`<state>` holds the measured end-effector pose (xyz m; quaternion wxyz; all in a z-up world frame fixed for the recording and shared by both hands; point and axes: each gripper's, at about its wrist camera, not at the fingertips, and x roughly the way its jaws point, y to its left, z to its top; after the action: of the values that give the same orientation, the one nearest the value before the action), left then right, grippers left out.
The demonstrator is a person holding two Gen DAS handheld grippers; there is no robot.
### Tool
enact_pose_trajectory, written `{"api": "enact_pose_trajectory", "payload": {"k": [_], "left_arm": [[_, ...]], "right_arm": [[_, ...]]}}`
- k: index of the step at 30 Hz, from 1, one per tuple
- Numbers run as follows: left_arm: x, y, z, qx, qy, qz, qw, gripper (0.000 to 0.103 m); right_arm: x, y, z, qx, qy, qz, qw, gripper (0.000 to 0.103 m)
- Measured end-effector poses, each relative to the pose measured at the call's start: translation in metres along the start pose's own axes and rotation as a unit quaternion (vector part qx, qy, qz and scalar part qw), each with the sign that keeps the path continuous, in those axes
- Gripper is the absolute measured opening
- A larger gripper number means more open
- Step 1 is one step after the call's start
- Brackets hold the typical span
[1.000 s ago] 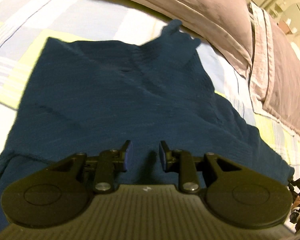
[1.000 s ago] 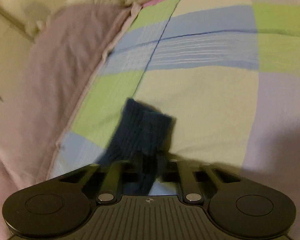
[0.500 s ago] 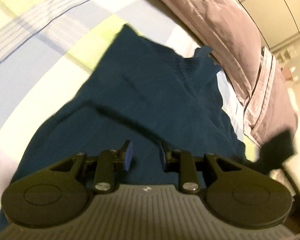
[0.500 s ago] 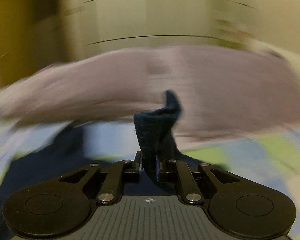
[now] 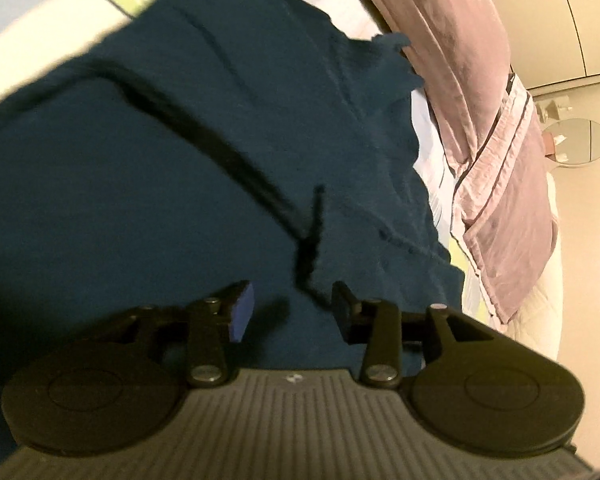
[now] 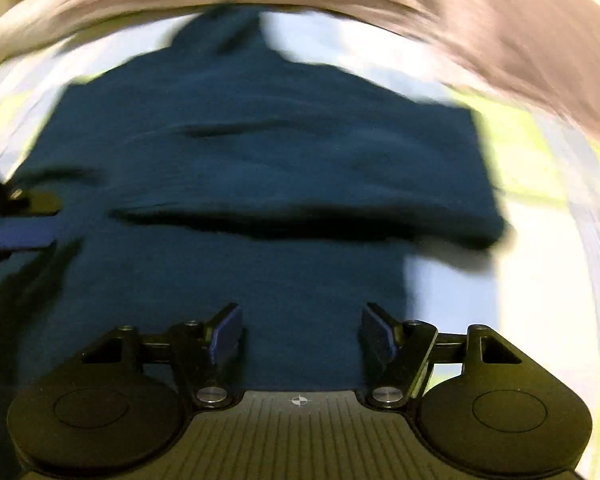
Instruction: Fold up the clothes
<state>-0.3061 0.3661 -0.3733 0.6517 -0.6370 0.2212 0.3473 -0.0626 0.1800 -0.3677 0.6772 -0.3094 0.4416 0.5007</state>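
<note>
The dark teal knitted sweater (image 5: 204, 152) lies spread on the bed with the checked pastel sheet (image 6: 548, 264), close beside the mauve pillows (image 5: 472, 80) at the head. A sleeve or side panel is already laid across the body, forming a raised dark crease (image 6: 300, 220) that runs across the right wrist view.

My left gripper (image 5: 290, 308) hangs just above the sweater, jaws parted to a moderate gap and holding nothing; cloth shows plainly between the blue pads (image 5: 242, 312). My right gripper (image 6: 300, 332) hovers over the near part of the garment, jaws spread wide and likewise empty. The right wrist view is smeared by motion, so fine detail of the far edge cannot be read.

My judgement: one lateral fold is down and the next fold is in preparation. To do it well:

1. Select two points on the same edge, well apart, so that the cloth lifts evenly.
2. Lower each pair of jaws until one pad slides under the edge; pinch the knit only, not the sheet beneath.
3. Lift low, carry the edge over in a straight line, and align it with the opposite edge.
4. Release both sides together, then press out the existing crease before withdrawing
</note>
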Motion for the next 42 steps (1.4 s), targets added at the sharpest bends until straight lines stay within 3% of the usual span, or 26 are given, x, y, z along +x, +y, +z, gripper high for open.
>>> {"api": "enact_pose_trajectory", "payload": {"k": [6,7,8,10,14,17,19,22,25,27,28,29,30,32,35,40,42], "left_arm": [[0.032,-0.009,0.001,-0.026,-0.013,-0.006,0.9996,0.037],[0.034,-0.013,0.001,-0.022,-0.014,-0.009,0.9996,0.031],[0.034,-0.018,0.001,-0.012,-0.013,-0.014,0.9997,0.008],[0.026,-0.034,0.006,0.020,-0.019,-0.025,0.9993,0.008],[-0.020,-0.073,0.036,0.118,-0.083,-0.043,0.9885,0.007],[-0.059,-0.080,0.068,0.182,-0.142,-0.005,0.9730,0.007],[-0.066,-0.070,0.083,0.198,-0.142,0.033,0.9693,0.007],[-0.056,-0.052,0.092,0.192,-0.122,0.057,0.9722,0.008],[-0.051,-0.042,0.092,0.192,-0.119,0.064,0.9721,0.008],[-0.054,-0.040,0.092,0.188,-0.127,0.057,0.9724,0.008],[-0.058,-0.039,0.092,0.188,-0.130,0.051,0.9721,0.008],[-0.062,-0.037,0.090,0.193,-0.134,0.045,0.9711,0.008],[-0.067,-0.034,0.089,0.198,-0.137,0.041,0.9699,0.008],[-0.068,-0.024,0.087,0.203,-0.135,0.053,0.9684,0.007],[-0.060,0.002,0.085,0.175,-0.118,0.088,0.9734,0.007],[-0.058,0.011,0.078,0.192,-0.138,0.099,0.9665,0.007],[-0.053,0.013,0.079,0.199,-0.141,0.121,0.9623,0.008]], "right_arm": [[-0.006,-0.086,-0.007,0.153,0.005,-0.046,0.987,0.069],[-0.007,-0.094,-0.009,0.165,0.004,-0.049,0.985,0.069],[-0.008,-0.100,-0.010,0.171,0.003,-0.053,0.984,0.069],[-0.010,-0.107,-0.012,0.171,0.000,-0.062,0.983,0.069],[-0.014,-0.098,-0.012,0.124,-0.023,-0.076,0.989,0.069],[-0.013,-0.081,-0.006,0.065,-0.055,-0.082,0.993,0.069],[-0.007,-0.067,0.000,0.025,-0.075,-0.081,0.994,0.069],[0.008,-0.048,0.009,-0.014,-0.095,-0.056,0.994,0.069],[0.024,-0.028,0.019,-0.070,-0.112,-0.034,0.991,0.069],[0.036,-0.019,0.026,-0.109,-0.120,-0.049,0.986,0.069],[0.041,-0.017,0.028,-0.120,-0.127,-0.060,0.983,0.058],[0.043,-0.019,0.031,-0.123,-0.134,-0.064,0.981,0.026],[0.043,-0.023,0.034,-0.115,-0.136,-0.062,0.982,0.013],[0.045,-0.032,0.038,-0.092,-0.132,-0.057,0.985,0.012],[0.049,-0.030,0.034,-0.110,-0.113,-0.050,0.986,0.012],[0.050,-0.017,0.033,-0.150,-0.113,-0.061,0.980,0.012],[0.051,-0.015,0.033,-0.153,-0.109,-0.061,0.980,0.012]]}}
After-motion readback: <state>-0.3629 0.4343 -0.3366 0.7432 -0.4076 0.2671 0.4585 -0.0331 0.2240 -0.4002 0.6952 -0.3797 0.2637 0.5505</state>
